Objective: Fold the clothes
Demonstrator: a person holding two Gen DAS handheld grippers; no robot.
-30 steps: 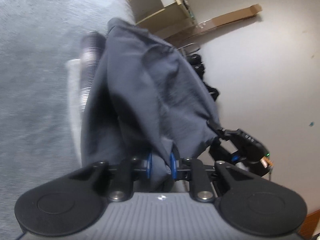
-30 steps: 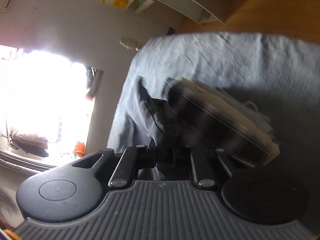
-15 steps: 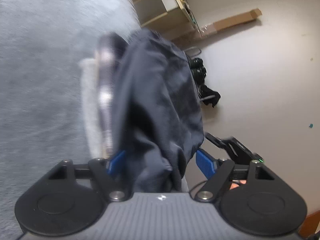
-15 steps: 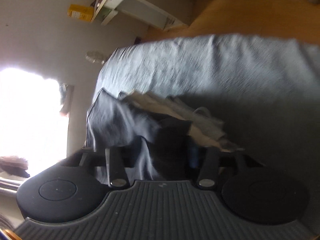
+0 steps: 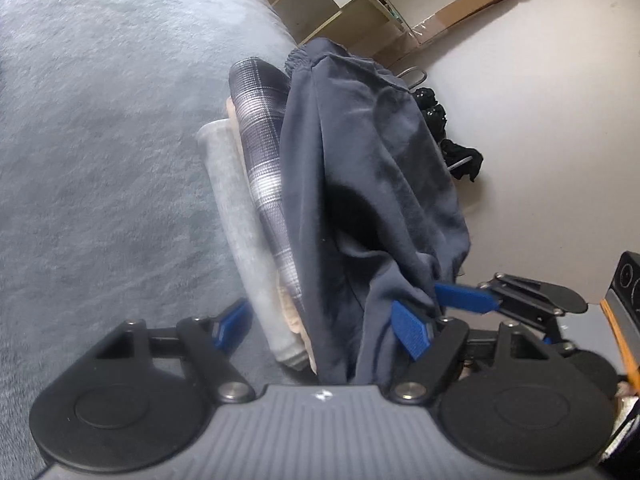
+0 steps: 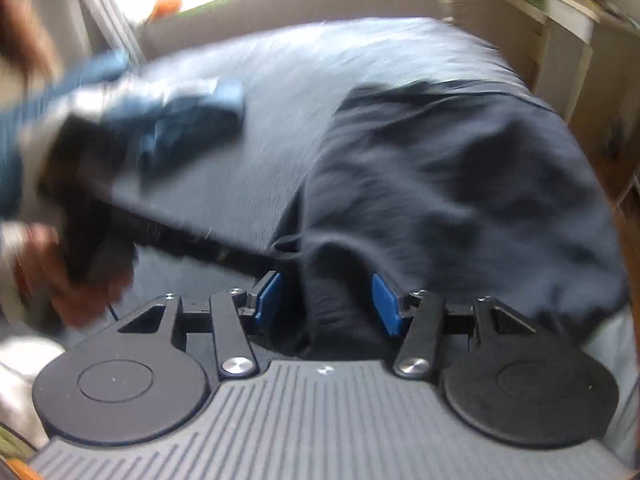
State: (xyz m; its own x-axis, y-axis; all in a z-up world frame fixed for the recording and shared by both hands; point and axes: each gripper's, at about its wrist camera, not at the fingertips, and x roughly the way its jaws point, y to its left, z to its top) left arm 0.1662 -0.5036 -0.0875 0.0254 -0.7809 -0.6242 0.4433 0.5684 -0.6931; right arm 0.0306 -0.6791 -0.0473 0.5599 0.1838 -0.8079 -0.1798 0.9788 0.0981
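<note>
1. Grey bed (image 5: 100,140) underneath, pale wall (image 5: 540,120) and wooden shelves (image 5: 320,4) beyond; same setting as a second ago.
2. Dark garment (image 5: 360,184) now draped over a stack of folded clothes: plaid piece (image 5: 260,152) just beneath it, pale piece (image 5: 236,216) lower; a second ago lifted and bunched, hiding most of the stack.
3. Left gripper (image 5: 320,324) spread wide, blue pads clear of the cloth, though the garment's near edge lies between them; a second ago pinched on that edge.
4. Right gripper (image 6: 328,300) partly apart and closing, a fold of the garment (image 6: 440,184) between the pads; pads not seen pressing it. Clamped on the cloth a second ago.
5. Right view rolled since then: bed (image 6: 320,60) now level across the frame, window at top rather than at left; heavy blur.
6. Left-held gripper and a hand (image 6: 80,280) blurred at left of the right view, not visible there earlier.
</note>
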